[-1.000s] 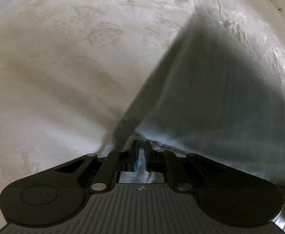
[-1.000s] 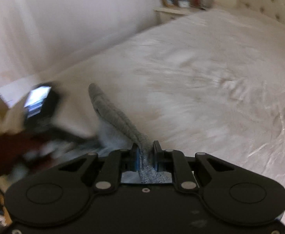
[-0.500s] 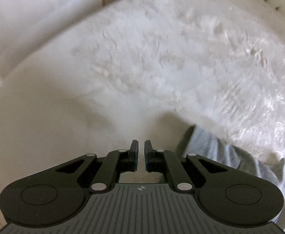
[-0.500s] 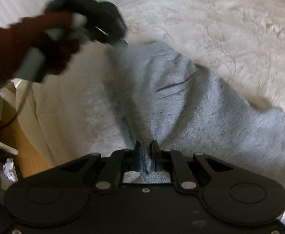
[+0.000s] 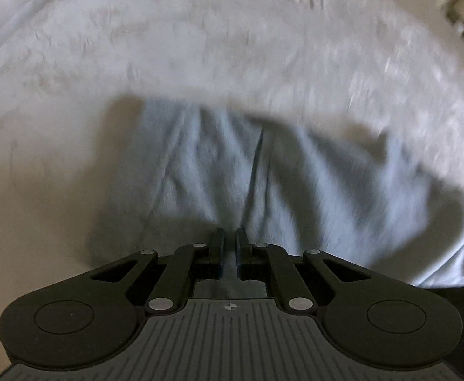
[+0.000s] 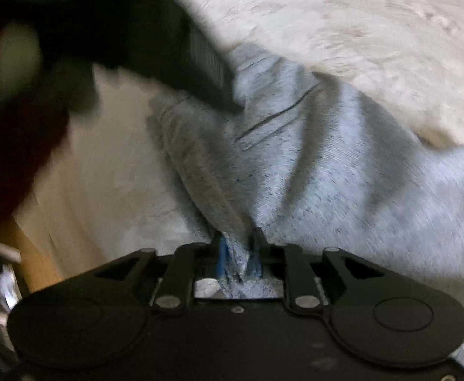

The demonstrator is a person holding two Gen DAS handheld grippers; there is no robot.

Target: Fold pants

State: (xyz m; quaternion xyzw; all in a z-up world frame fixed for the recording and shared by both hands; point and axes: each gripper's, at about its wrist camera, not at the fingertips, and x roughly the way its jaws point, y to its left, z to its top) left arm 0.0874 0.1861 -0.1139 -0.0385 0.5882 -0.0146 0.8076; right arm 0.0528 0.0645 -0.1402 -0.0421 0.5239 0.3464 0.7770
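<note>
Release is under way at the right gripper (image 6: 237, 247): its jaws are opening, with a bunched edge of the grey sweatpants (image 6: 311, 165) between the blue pads (image 6: 221, 258), which no longer seem to squeeze it hard. The left gripper (image 5: 228, 247) is closed to a narrow slit and holds nothing; the cloth only shows behind that gap.

Half a second ago the right jaws were tight on this same edge, and a second ago the fabric hung up from them as a narrow strip in the air. Now the pants lie spread on the white bedspread (image 6: 375, 25), reaching from the right gripper towards 1 and 3 o'clock in its view. In the left wrist view they fill the area from 11 to 3 o'clock, where half a second ago only a corner showed at 4 o'clock.

Most likely the garment has just been laid down, so the folding itself is not yet begun. The left gripper's body (image 6: 181, 50) crosses the right view at 11 o'clock, blurred.
</note>
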